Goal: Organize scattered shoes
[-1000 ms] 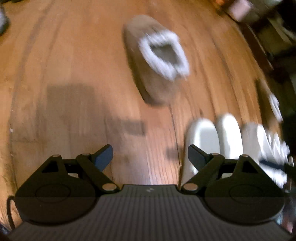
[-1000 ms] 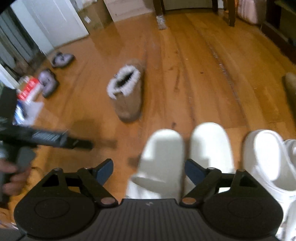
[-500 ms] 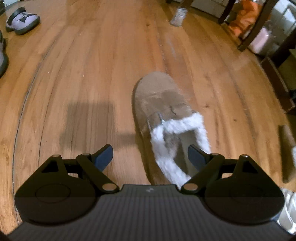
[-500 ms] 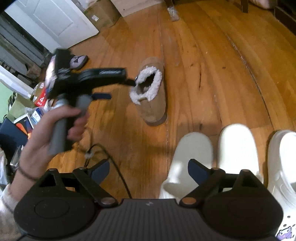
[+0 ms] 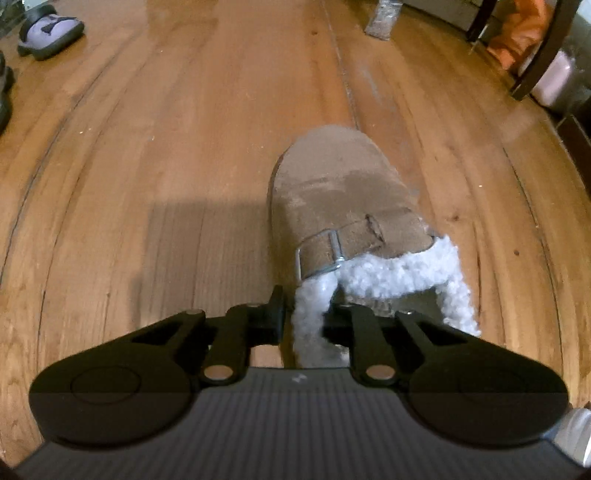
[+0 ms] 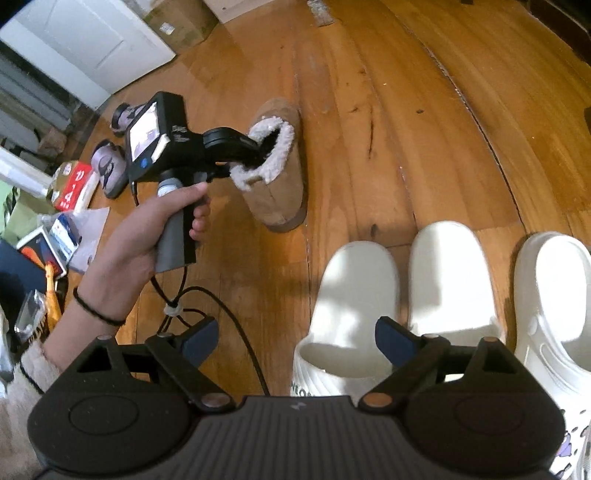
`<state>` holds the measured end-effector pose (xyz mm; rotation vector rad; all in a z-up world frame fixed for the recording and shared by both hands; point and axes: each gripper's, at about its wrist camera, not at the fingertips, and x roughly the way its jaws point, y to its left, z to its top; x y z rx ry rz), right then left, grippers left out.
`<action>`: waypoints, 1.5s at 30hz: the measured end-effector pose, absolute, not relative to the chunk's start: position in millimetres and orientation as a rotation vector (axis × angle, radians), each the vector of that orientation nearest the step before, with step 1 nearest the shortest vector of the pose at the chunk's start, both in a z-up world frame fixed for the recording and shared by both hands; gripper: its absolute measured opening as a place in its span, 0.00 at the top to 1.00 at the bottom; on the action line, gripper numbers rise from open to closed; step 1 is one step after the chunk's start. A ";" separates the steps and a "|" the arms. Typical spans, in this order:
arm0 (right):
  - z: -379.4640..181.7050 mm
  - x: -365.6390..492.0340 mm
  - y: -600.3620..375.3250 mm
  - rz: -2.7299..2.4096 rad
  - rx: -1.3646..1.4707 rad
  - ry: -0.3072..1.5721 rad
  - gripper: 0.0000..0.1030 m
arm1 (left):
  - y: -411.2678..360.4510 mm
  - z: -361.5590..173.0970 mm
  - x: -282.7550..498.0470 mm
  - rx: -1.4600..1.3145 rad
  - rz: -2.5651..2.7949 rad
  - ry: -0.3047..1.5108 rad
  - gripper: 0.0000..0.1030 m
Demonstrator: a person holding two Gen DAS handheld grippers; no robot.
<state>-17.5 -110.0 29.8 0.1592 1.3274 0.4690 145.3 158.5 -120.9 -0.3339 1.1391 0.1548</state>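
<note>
A tan suede clog [image 5: 343, 199] with white fleece lining and a metal buckle lies on the wood floor, toe pointing away. My left gripper [image 5: 308, 314] is shut on the fleece-lined left rim of its opening. From the right wrist view the same clog [image 6: 280, 173] shows with the left gripper [image 6: 260, 153] clamped on its collar, held by a hand [image 6: 147, 236]. My right gripper [image 6: 295, 341] hangs open above the floor, over the heel end of a pair of white slides [image 6: 395, 284]. A white perforated clog [image 6: 554, 306] sits right of them.
Grey-purple slippers [image 5: 48, 31] lie at the far left, also seen as slippers [image 6: 110, 170] near a white door [image 6: 85, 40]. Boxes and papers [image 6: 70, 192] clutter the left floor edge. Chair legs [image 5: 543, 48] and bags stand at the back right. A cable [image 6: 229, 317] trails on the floor.
My left gripper moved forward onto the tan clog and went from open to shut on its fleece rim. The right gripper stayed open over the white slides.
</note>
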 end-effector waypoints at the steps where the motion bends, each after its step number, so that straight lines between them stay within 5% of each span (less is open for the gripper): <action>1: 31.6 -19.4 -109.8 0.475 0.153 1.323 0.10 | 160.0 -120.0 141.5 -0.336 0.158 1.139 0.93; 22: 33.0 -60.3 -74.6 0.678 -0.009 1.335 0.12 | 200.5 -85.8 -96.5 -0.463 0.200 1.276 0.91; 25: 27.6 -72.1 -59.6 0.766 -0.045 1.326 0.12 | 193.0 -83.9 -105.3 -0.433 0.167 1.368 0.77; 27: 21.5 -80.2 -46.6 0.834 -0.149 1.269 0.12 | 188.2 -79.9 -106.6 -0.393 0.129 1.448 0.39; 29: 18.4 -86.9 -35.0 0.904 -0.265 1.208 0.12 | 187.4 -68.5 -110.1 -0.351 0.100 1.458 0.26; 38: 24.1 -107.8 54.2 1.415 -0.957 0.886 0.14 | 198.0 -46.6 -129.0 -0.390 -0.076 1.516 0.20; 42: 6.9 -86.2 88.7 1.448 -1.029 0.924 0.32 | 206.8 -53.0 -131.8 -0.449 -0.082 1.522 0.20; 45: -6.8 -69.8 104.6 1.473 -1.008 1.002 0.32 | 210.8 -56.6 -131.5 -0.460 -0.086 1.530 0.20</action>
